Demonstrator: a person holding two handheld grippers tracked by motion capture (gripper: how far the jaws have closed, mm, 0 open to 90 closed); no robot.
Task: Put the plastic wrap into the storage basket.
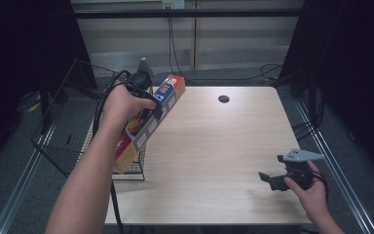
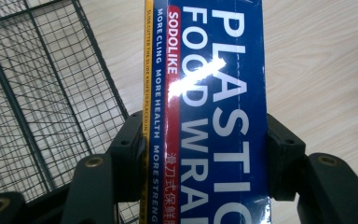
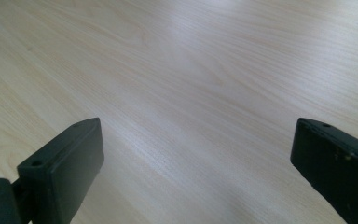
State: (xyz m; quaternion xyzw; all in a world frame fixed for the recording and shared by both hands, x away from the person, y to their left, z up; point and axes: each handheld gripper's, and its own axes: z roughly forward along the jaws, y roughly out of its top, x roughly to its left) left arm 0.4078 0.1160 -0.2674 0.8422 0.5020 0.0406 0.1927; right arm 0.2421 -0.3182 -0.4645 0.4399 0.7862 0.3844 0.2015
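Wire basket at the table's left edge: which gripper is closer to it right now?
Left. The left gripper, clamped on the plastic wrap box, sits right above the wire basket. The right gripper hovers open near the table's opposite front corner.

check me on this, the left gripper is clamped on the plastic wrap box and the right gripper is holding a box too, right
Not quite. The left gripper is clamped on the plastic wrap box, but the right gripper holds nothing: the right gripper view shows its jaws wide apart over the bare table.
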